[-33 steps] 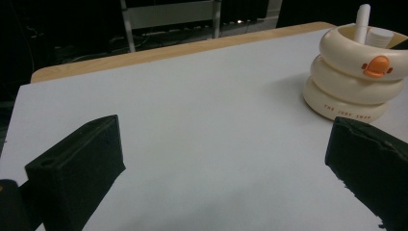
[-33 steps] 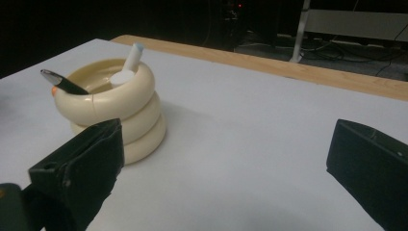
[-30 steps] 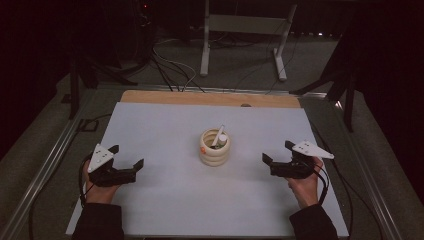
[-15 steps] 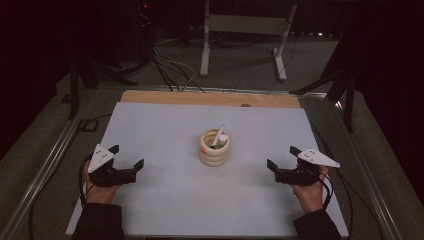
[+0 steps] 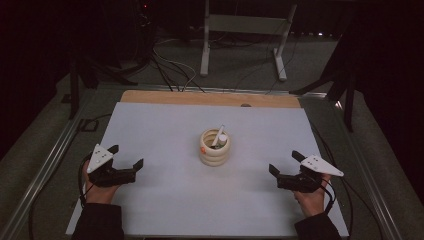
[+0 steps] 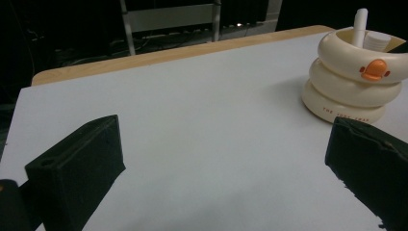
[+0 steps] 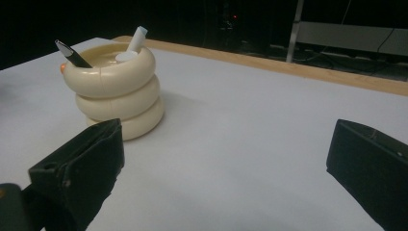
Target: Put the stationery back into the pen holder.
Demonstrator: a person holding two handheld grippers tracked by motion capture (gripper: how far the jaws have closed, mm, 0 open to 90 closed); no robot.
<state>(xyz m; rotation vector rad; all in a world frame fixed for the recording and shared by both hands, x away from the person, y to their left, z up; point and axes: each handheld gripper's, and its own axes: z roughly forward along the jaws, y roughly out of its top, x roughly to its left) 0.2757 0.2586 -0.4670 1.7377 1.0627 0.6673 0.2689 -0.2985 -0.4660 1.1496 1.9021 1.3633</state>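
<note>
A cream holder (image 5: 214,148) made of three stacked rings stands upright mid-table, with an orange duck bill on its top ring (image 6: 374,70). A white pen (image 7: 136,38), a white-capped tube (image 6: 376,38) and a dark pen (image 7: 70,54) stick out of it. My left gripper (image 5: 125,157) rests open at the front left of the white mat, nothing between its jaws. At the front right my right gripper (image 5: 286,163) is open too, and empty. Both point toward the holder, each well apart from it.
The white mat (image 5: 165,125) covers a wooden table whose bare strip (image 5: 200,98) shows at the far edge. Metal rails (image 5: 45,170) run along both sides. Behind the table are a white stand (image 5: 240,30) and cables on the floor.
My right gripper has slid back toward the front edge and slightly outward. The left gripper and the holder have stayed put.
</note>
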